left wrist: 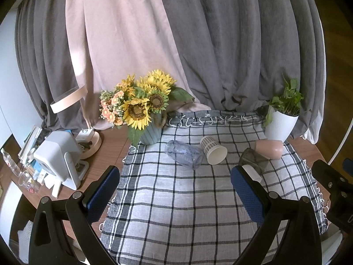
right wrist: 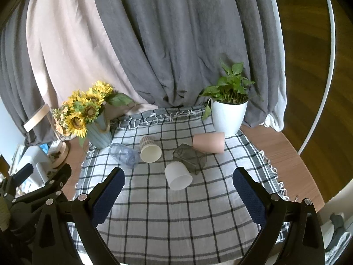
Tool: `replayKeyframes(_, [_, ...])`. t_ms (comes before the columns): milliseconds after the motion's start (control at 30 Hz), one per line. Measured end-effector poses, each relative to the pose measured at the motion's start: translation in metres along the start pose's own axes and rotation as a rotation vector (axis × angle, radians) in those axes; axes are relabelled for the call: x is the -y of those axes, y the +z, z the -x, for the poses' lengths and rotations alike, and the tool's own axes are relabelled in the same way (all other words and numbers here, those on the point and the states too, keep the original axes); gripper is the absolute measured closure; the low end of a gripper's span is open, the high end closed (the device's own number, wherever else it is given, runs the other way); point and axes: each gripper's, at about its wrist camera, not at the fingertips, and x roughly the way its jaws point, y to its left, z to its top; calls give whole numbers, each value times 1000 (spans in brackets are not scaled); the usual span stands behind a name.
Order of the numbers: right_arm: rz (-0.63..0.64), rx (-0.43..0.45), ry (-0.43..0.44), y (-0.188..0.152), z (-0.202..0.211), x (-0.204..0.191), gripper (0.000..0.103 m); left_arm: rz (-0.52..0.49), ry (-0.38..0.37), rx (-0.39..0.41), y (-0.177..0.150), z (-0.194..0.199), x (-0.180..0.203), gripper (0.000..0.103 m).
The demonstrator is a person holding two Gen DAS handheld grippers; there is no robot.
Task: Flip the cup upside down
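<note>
Several cups lie on their sides on a checked cloth (right wrist: pixel 167 216). A clear bluish cup (right wrist: pixel 124 155) (left wrist: pixel 184 156) is at the left. Beside it lies a patterned paper cup (right wrist: pixel 150 149) (left wrist: pixel 213 149). A white cup (right wrist: pixel 178 175) lies nearest, a dark grey faceted cup (right wrist: pixel 190 157) (left wrist: pixel 253 159) behind it, and a pink cup (right wrist: pixel 209 142) (left wrist: pixel 269 148) at the back right. My left gripper (left wrist: pixel 175 195) and right gripper (right wrist: pixel 178 195) are both open and empty, above the cloth in front of the cups.
A sunflower vase (right wrist: pixel 97 128) (left wrist: pixel 150 130) stands at the back left of the cloth. A white plant pot (right wrist: pixel 228 117) (left wrist: pixel 280 125) stands at the back right. Curtains hang behind. A white device (left wrist: pixel 59 156) and clutter sit on the wooden table at the left.
</note>
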Motion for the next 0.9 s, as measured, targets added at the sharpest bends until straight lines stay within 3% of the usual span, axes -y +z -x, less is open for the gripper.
replayKeyframes(900, [7,7,4,-1,6,-1,4,36,48,5,-3,6,2,0])
